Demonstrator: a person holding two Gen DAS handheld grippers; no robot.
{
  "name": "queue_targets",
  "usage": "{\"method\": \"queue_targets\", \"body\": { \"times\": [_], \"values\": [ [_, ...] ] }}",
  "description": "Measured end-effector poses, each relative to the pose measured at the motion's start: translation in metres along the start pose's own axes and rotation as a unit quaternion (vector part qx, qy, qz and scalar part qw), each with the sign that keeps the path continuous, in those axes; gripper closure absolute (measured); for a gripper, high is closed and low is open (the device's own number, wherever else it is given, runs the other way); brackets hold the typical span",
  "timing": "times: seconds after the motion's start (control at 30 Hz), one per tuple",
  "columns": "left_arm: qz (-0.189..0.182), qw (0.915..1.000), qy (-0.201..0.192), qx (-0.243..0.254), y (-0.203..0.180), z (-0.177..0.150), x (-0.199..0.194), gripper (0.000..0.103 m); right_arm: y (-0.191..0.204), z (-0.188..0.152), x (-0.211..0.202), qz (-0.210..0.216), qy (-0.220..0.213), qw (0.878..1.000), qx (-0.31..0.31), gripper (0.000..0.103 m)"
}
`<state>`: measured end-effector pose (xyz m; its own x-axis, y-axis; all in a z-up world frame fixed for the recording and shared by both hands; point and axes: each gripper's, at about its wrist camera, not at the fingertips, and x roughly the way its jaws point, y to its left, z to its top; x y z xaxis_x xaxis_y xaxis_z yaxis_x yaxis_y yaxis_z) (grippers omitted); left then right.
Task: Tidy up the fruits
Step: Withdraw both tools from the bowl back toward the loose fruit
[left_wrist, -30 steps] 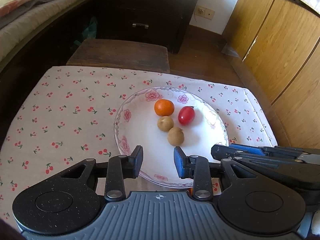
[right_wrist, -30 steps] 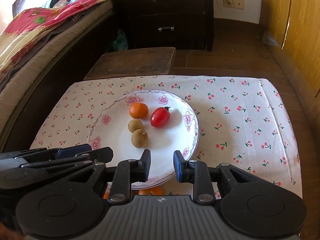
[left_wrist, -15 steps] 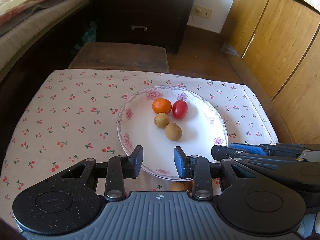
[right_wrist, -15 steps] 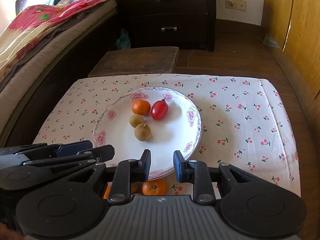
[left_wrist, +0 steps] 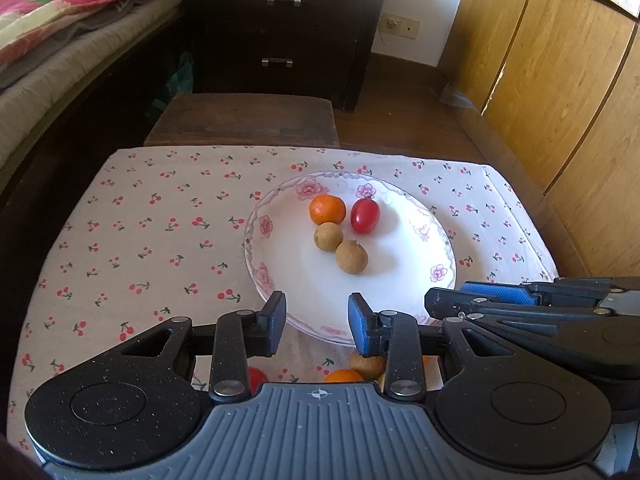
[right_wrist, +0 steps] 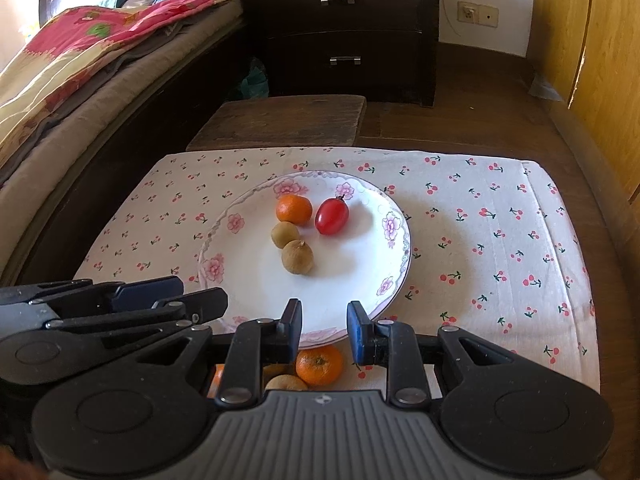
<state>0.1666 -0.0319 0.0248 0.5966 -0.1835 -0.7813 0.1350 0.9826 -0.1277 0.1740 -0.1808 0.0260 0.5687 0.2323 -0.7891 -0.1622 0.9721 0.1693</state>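
A white flowered plate [left_wrist: 400, 280] [right_wrist: 248, 288] sits on the cherry-print cloth. It holds an orange mandarin [left_wrist: 327, 209] [right_wrist: 293, 209], a red tomato [left_wrist: 364, 216] [right_wrist: 331, 216] and two brown longans [left_wrist: 351, 256] [right_wrist: 297, 257]. More fruit lies on the cloth in front of the plate: a mandarin [right_wrist: 319, 365] [left_wrist: 343, 376], a longan [left_wrist: 366, 364] [right_wrist: 286, 382] and something red [left_wrist: 256, 378]. My left gripper [left_wrist: 316, 326] is open and empty above the plate's near rim. My right gripper [right_wrist: 323, 330] is open and empty beside it.
The cloth [left_wrist: 140, 248] covers a low table. A dark wooden stool [left_wrist: 244, 120] stands behind it, then a dark drawer chest [left_wrist: 280, 28]. A bed [right_wrist: 80, 80] runs along the left. Wooden cabinet doors [left_wrist: 560, 100] are on the right.
Both grippers have pulled back and up from the plate. The loose fruit in front of the plate has come into view below the fingers.
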Motion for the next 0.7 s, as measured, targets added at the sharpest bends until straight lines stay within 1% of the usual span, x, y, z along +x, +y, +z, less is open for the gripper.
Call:
{"method": "queue_targets", "body": {
  "times": [0.33, 0.7],
  "values": [
    [0.011, 0.9998, -0.002, 0.016, 0.003, -0.007, -0.009, 0.061, 0.010, -0.006, -0.003, 0.002, 0.003, 1.000, -0.012, 0.077],
    [0.015, 0.9996, 0.002, 0.024, 0.018, -0.018, -0.020, 0.061, 0.030, -0.015, -0.004, 0.026, 0.016, 0.999, -0.035, 0.077]
  ]
}}
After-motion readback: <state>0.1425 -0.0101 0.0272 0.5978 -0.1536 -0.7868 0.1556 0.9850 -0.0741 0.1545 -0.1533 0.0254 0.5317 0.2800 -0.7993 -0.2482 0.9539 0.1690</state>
